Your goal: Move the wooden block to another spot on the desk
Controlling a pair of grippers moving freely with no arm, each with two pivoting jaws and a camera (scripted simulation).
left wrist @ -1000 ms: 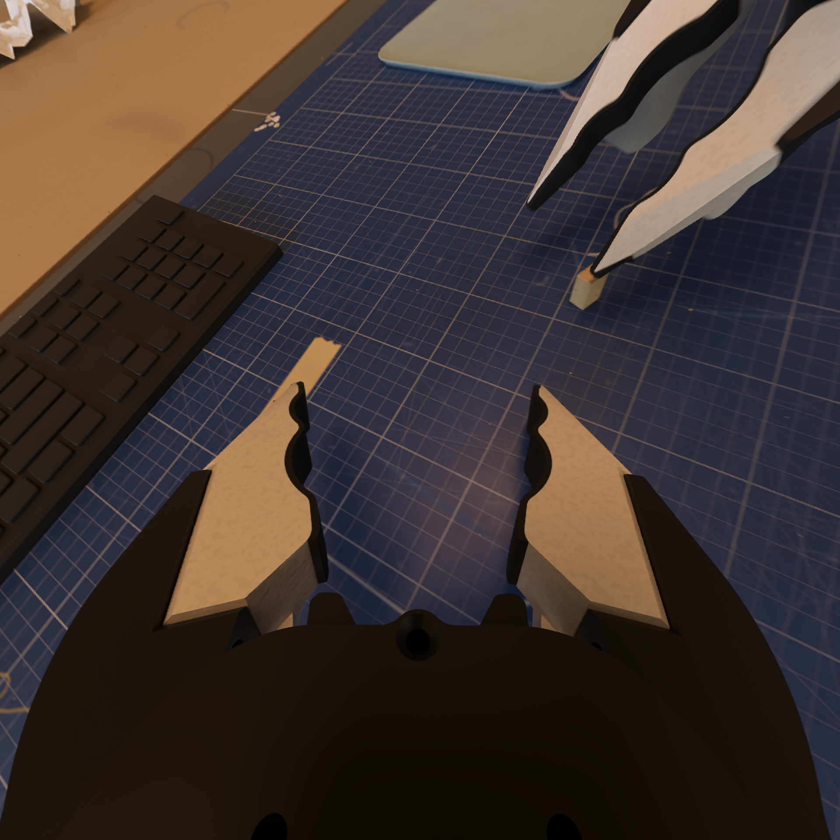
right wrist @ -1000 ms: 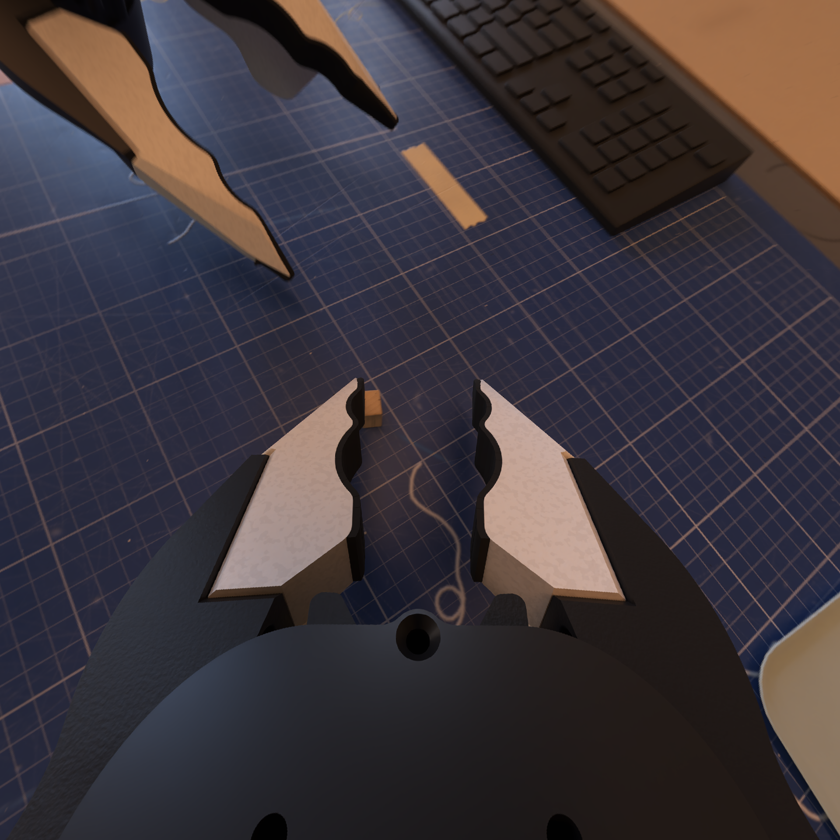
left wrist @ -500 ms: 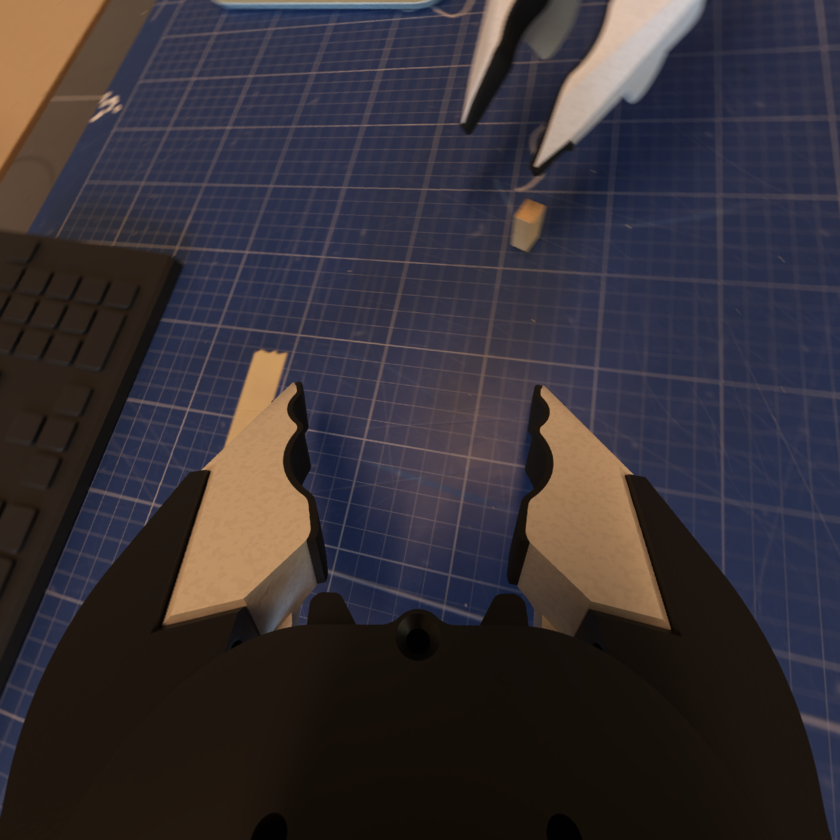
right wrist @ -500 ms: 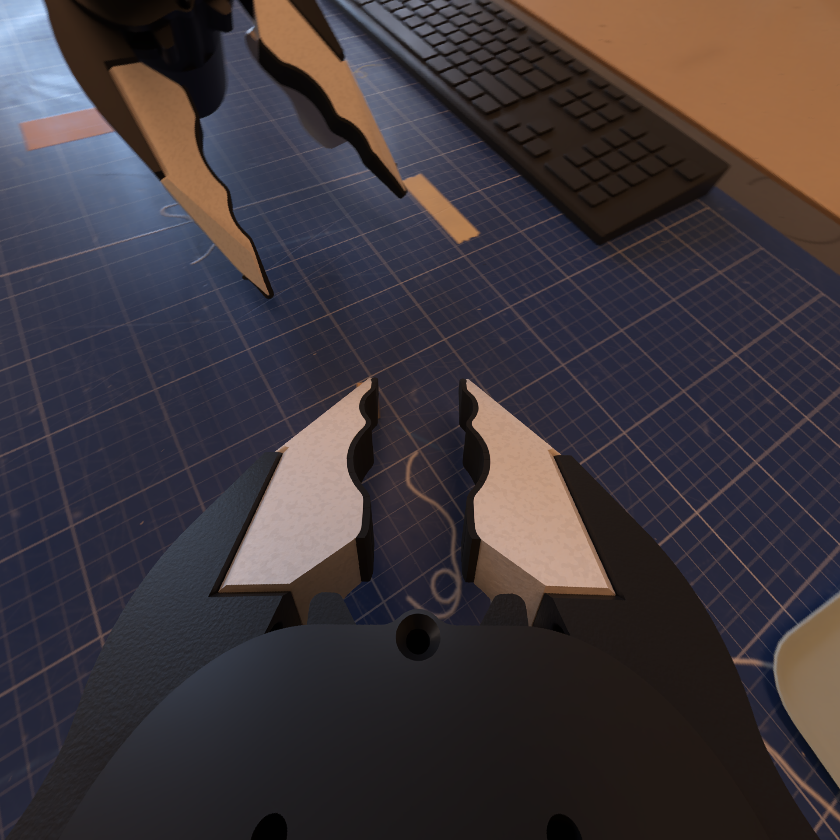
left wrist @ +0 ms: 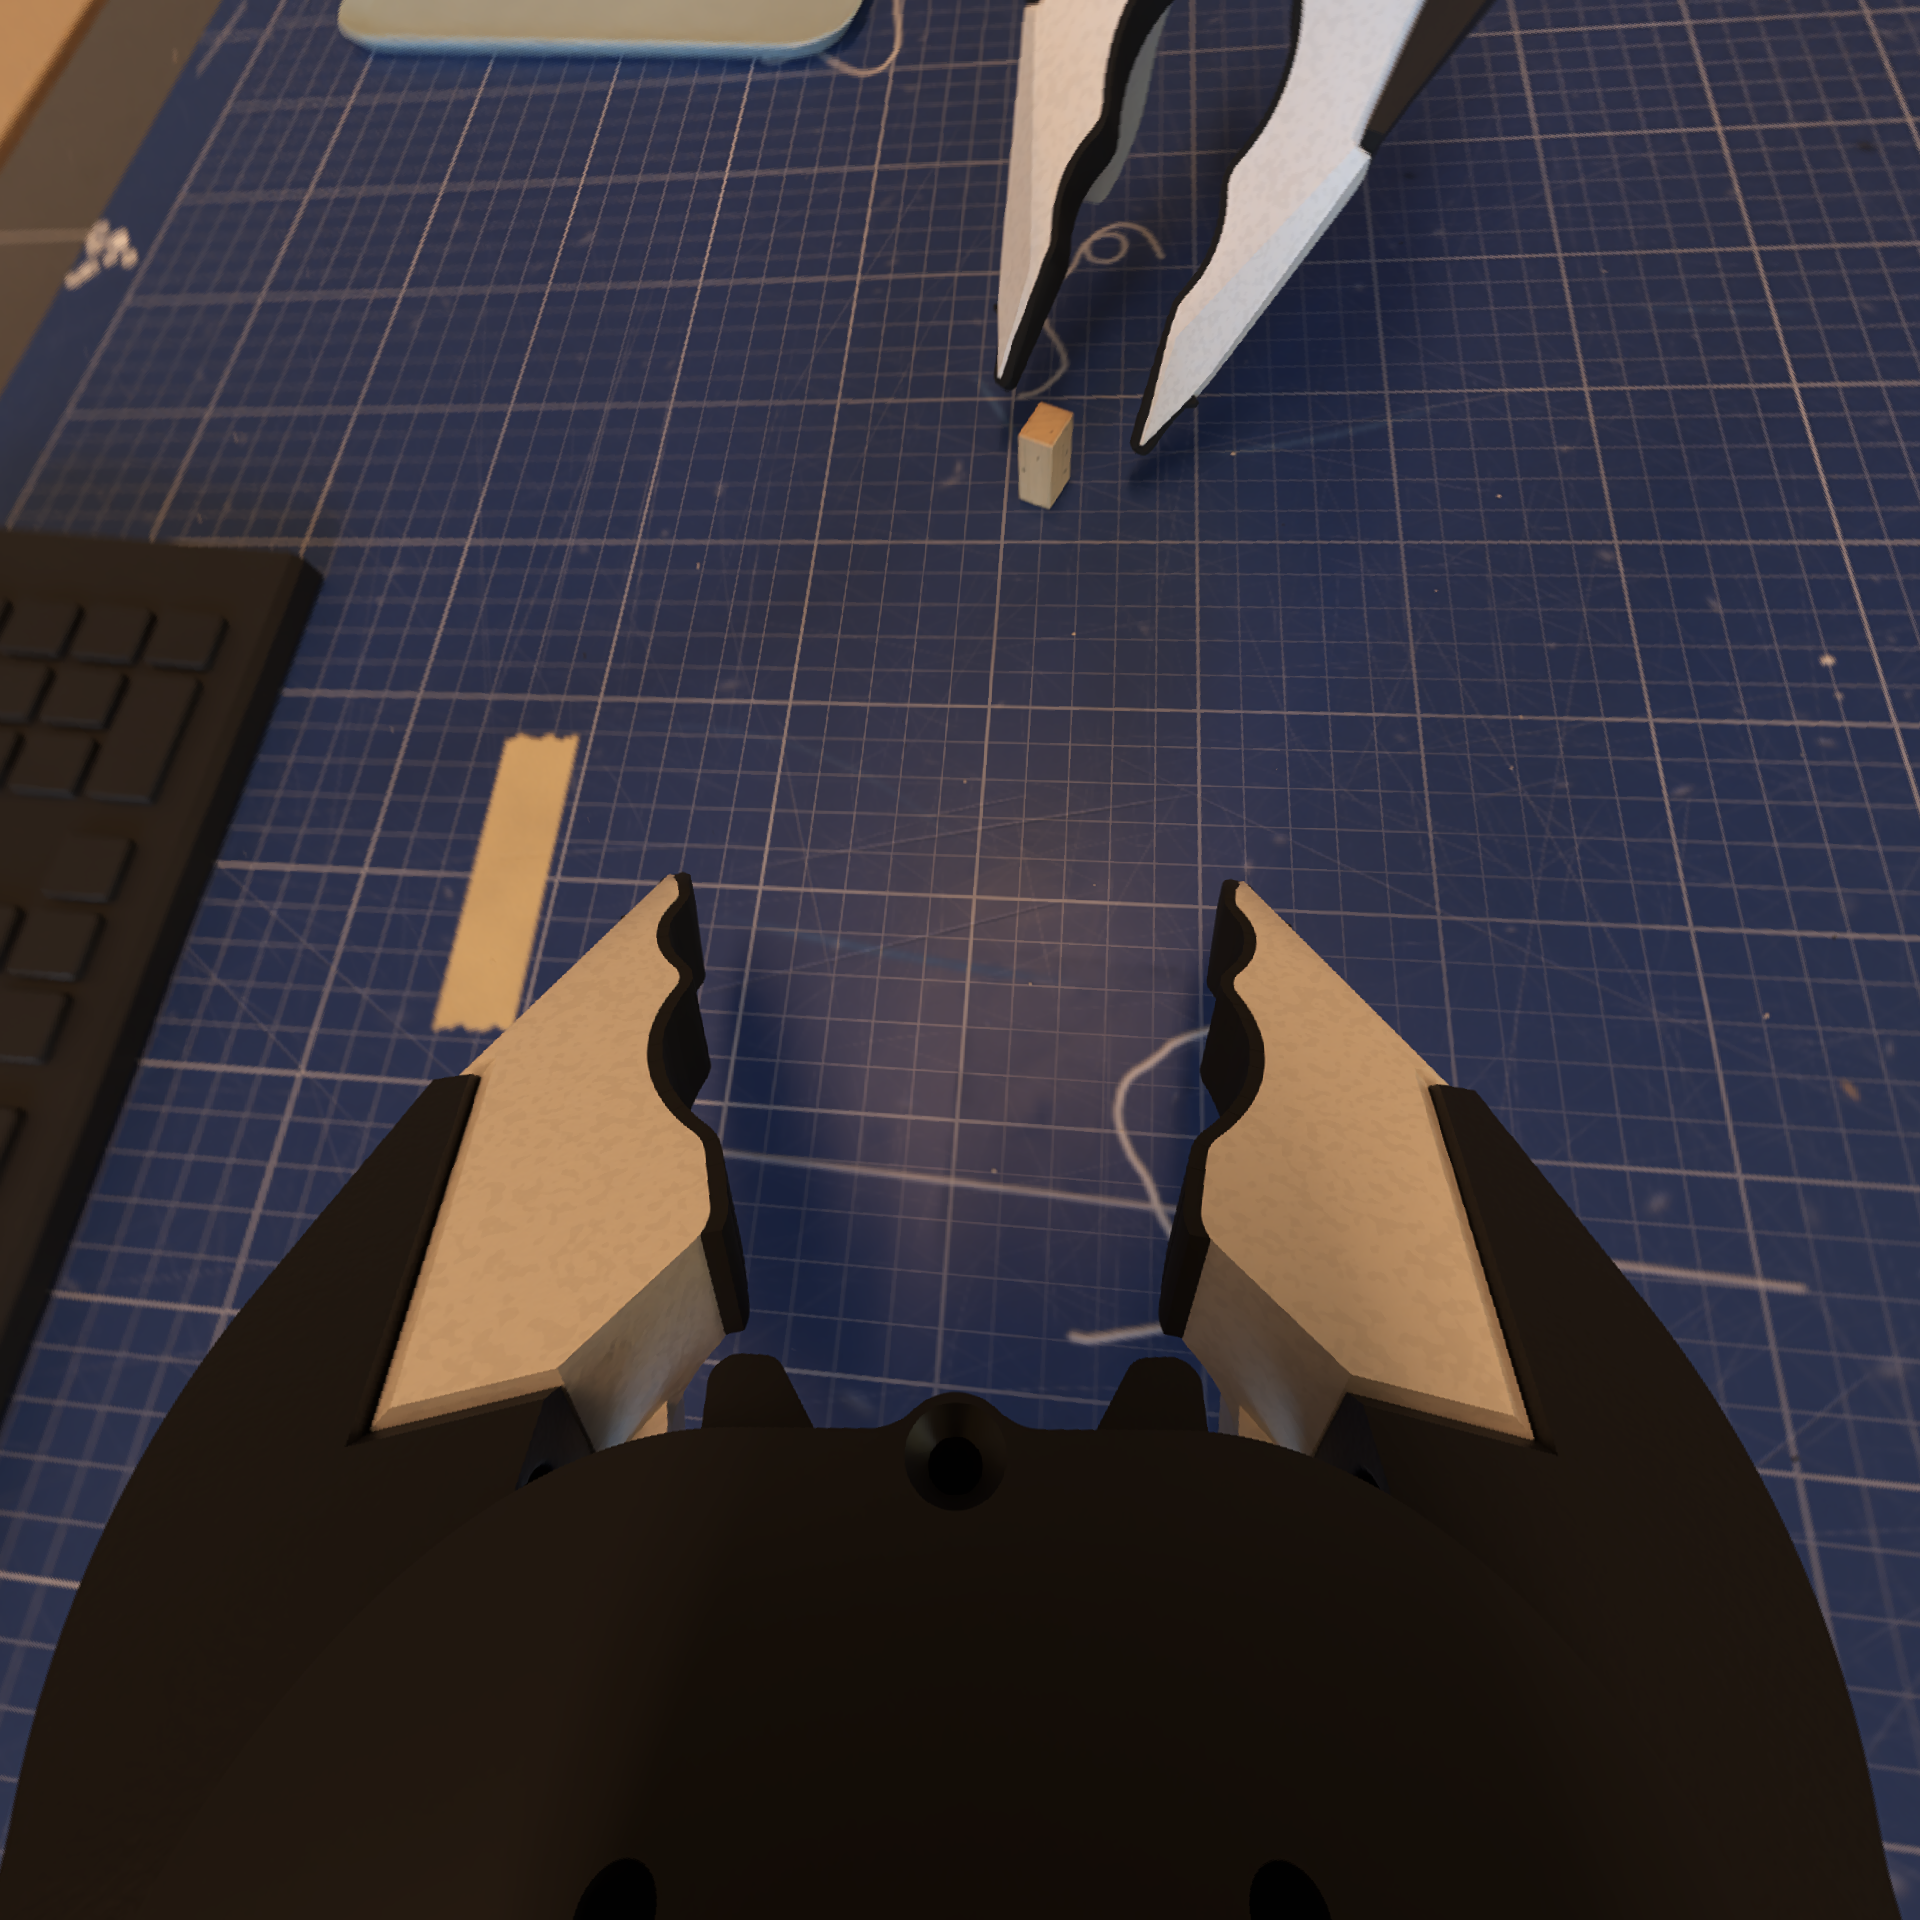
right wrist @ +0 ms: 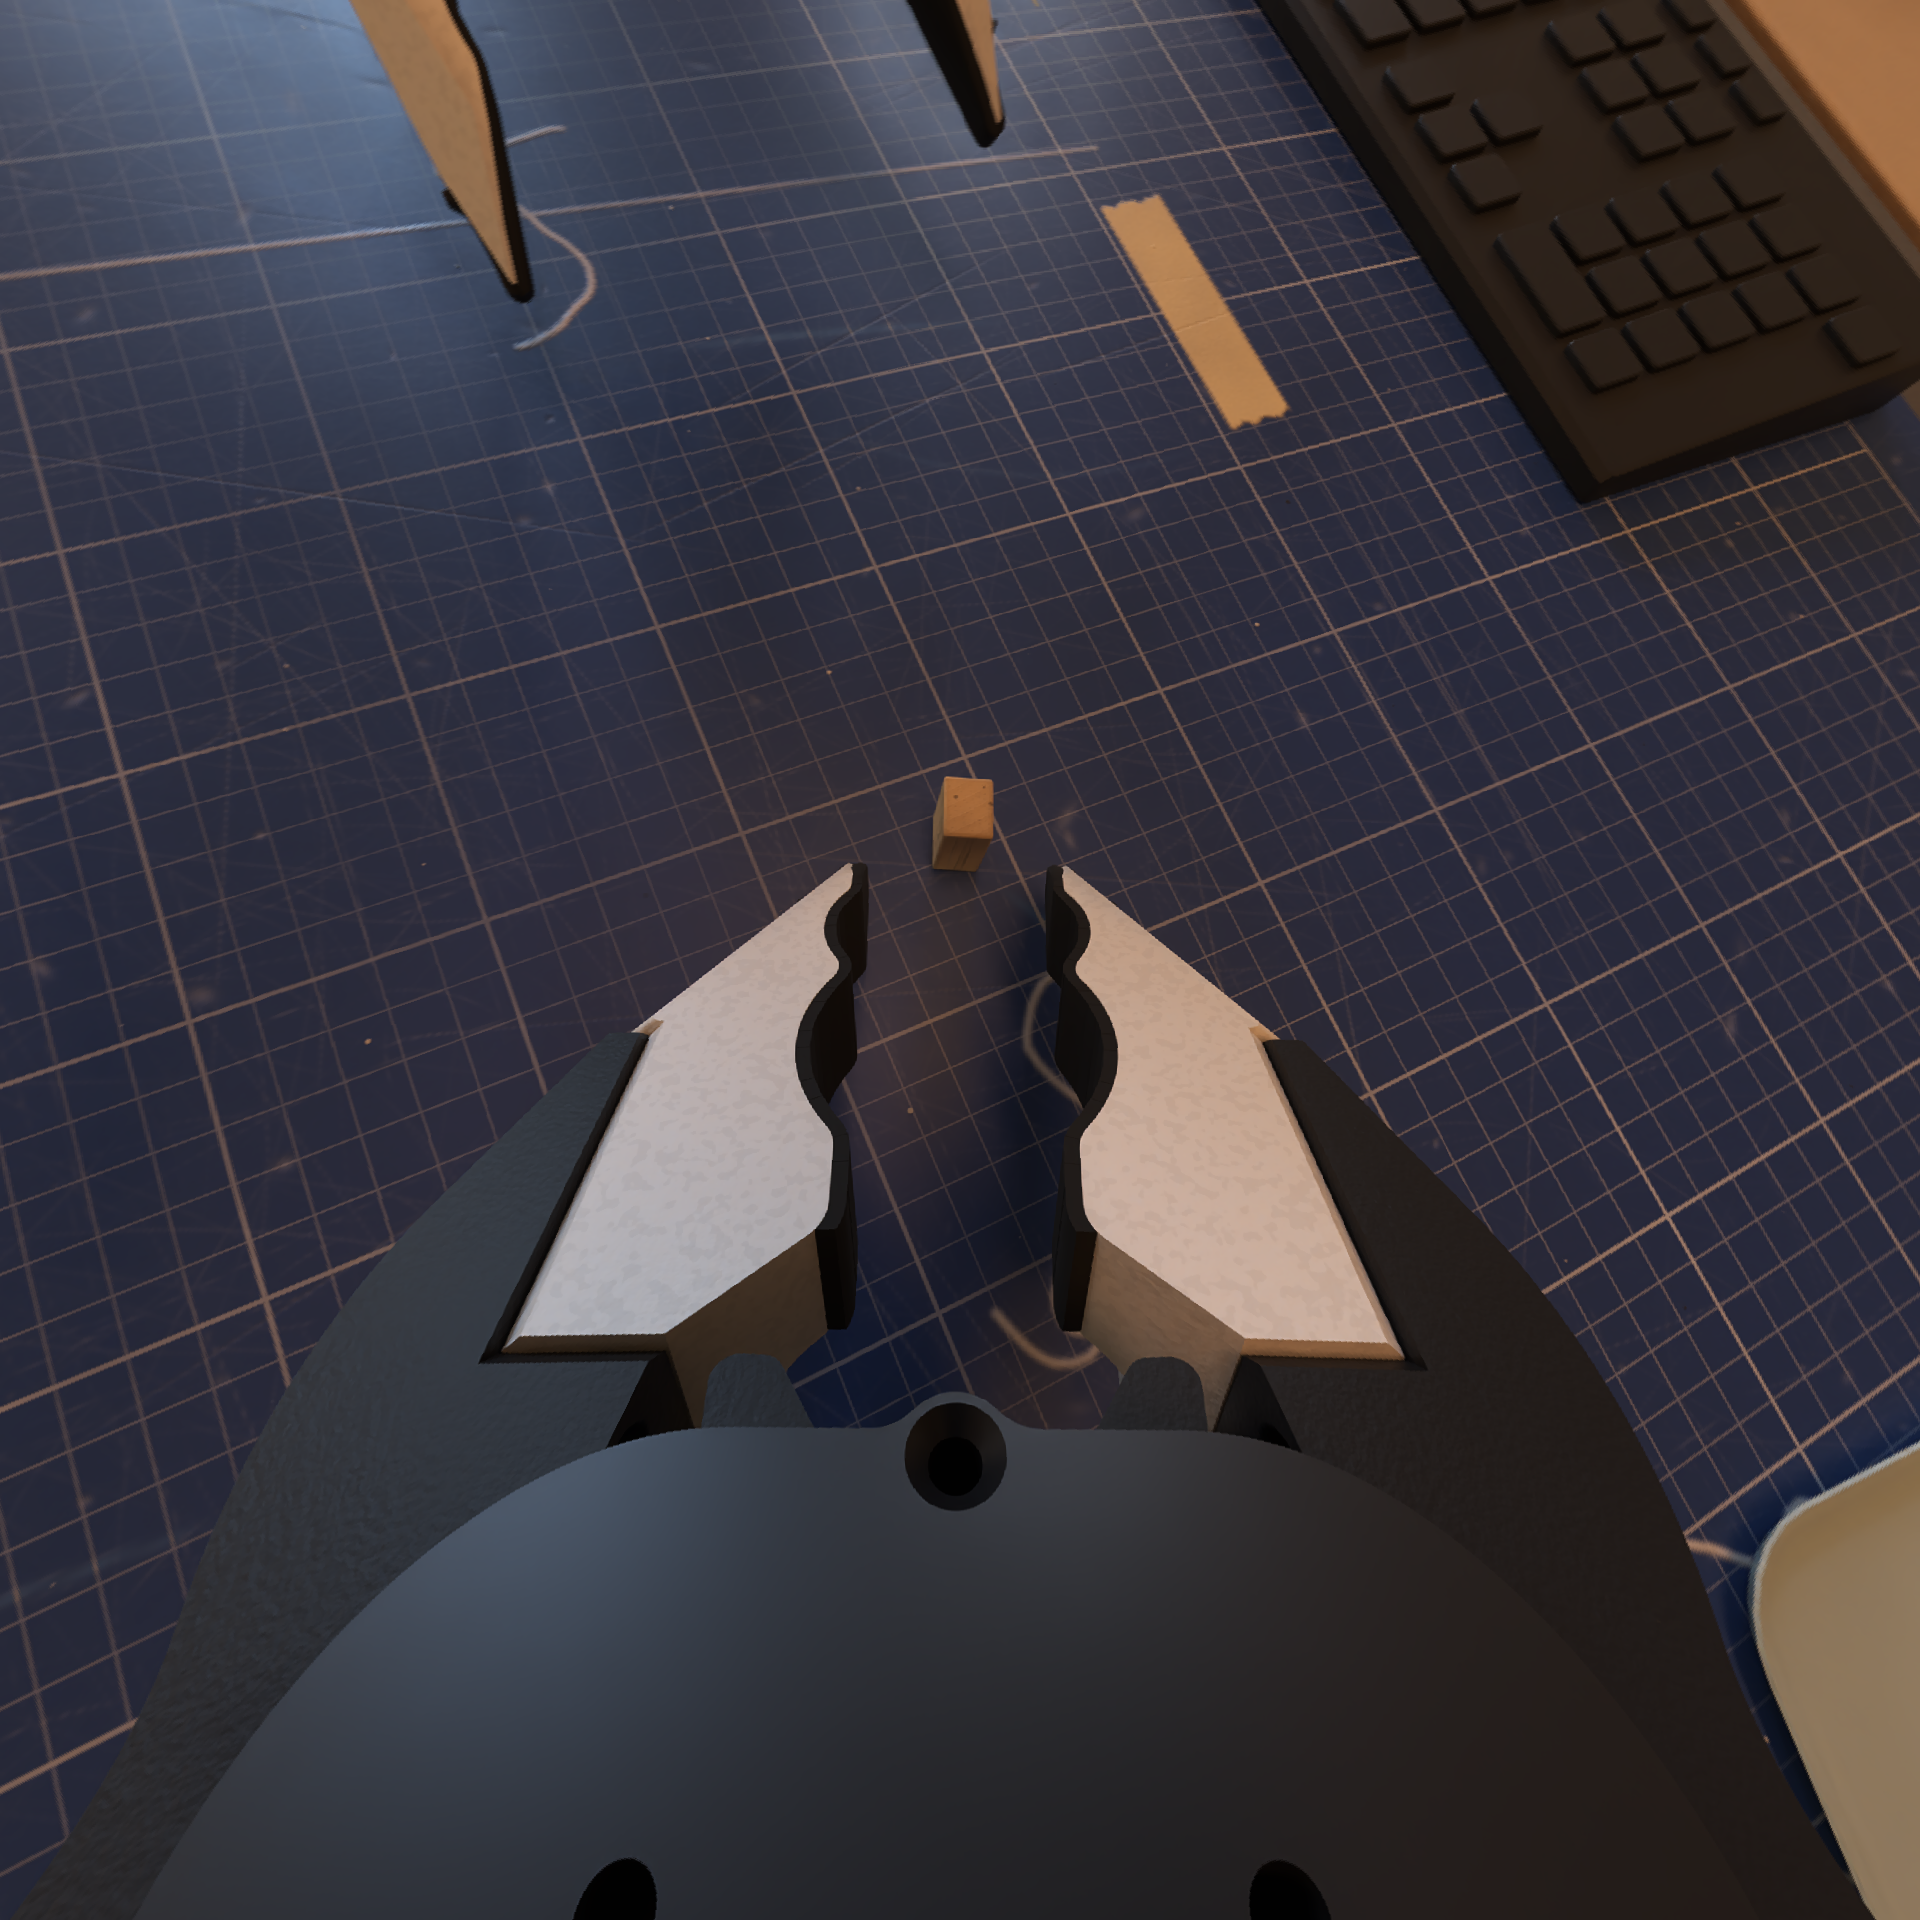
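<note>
The block stands upright on the blue mat, just ahead of the right gripper and apart from both fingertips, slightly nearer the left one. Half a second ago the block was out of the right wrist view; a second ago it sat against the left fingertip of this gripper. The right gripper's fingers are parted with nothing between them, about as wide as half a second ago and narrower than a second ago.

From the left wrist view the block lies well ahead, just before the right gripper, whose tips point down at the mat on either side of it without touching it. Half a second ago that gripper stood farther behind the block. The left gripper hangs over bare mat, its fingers spread wide and holding nothing, the same spread as in both earlier frames.

The strip of tape lies clear of the left fingertip, where it was partly hidden before. The keyboard shows only a corner at the left edge.

Only the left wrist view shows the pale pad at the far end whole across its near edge; the right wrist view catches just its corner at lower right. Only the right wrist view shows the keyboard key rows at length, the tape beside it, and the tan worktop beyond. There the left gripper appears as two tips at the top, well apart from the block.
</note>
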